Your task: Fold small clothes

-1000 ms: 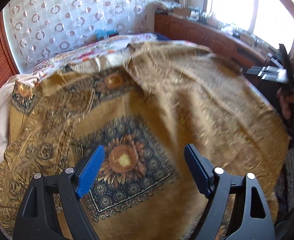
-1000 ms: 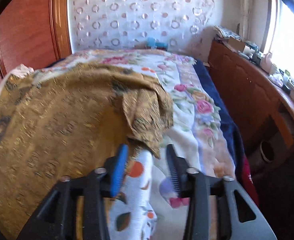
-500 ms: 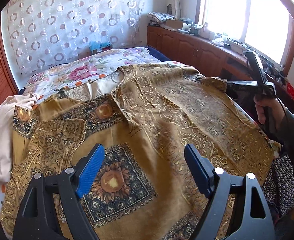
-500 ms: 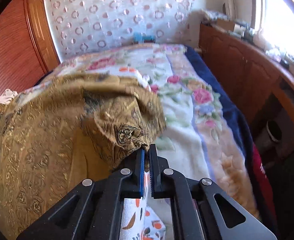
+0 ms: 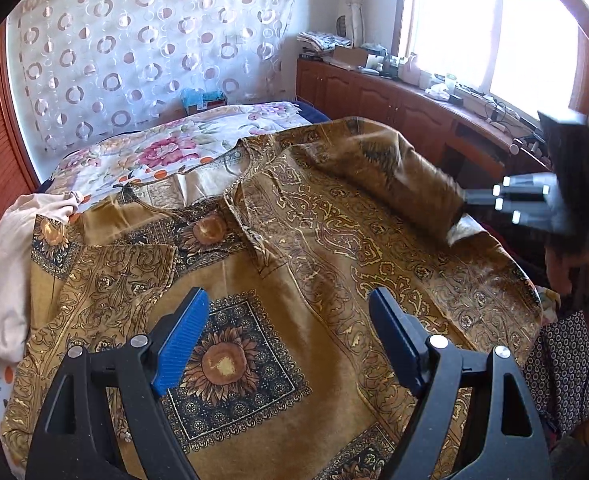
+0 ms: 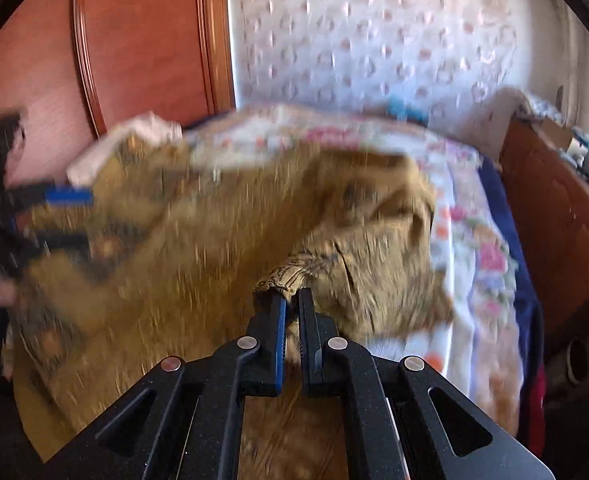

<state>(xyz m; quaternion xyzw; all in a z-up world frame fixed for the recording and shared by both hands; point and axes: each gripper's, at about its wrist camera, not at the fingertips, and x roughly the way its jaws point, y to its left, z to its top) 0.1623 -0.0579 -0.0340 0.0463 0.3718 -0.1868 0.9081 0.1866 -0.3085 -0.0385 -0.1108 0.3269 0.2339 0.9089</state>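
Observation:
A golden-brown patterned top (image 5: pixel 318 240) with sunflower squares lies spread on the bed. My left gripper (image 5: pixel 288 336) is open and empty, hovering above the garment's front panel. My right gripper (image 6: pixel 290 300) is shut on the edge of the garment's right sleeve (image 6: pixel 290 276) and holds it lifted. In the left wrist view the right gripper (image 5: pixel 534 204) shows at the right edge with the sleeve (image 5: pixel 410 184) raised and rolled over toward the body. The right wrist view is motion-blurred.
A floral bedsheet (image 5: pixel 182 144) covers the bed. A pink cloth (image 5: pixel 10 248) is heaped at the left edge. A dark dotted fabric (image 5: pixel 558 364) hangs at the right. Wooden cabinets (image 5: pixel 394 96) run under the window. A wooden panel (image 6: pixel 134 40) stands behind.
My right gripper closed on the sleeve edge, then lifted it and swung it left over the garment. My left gripper stayed open above the front panel.

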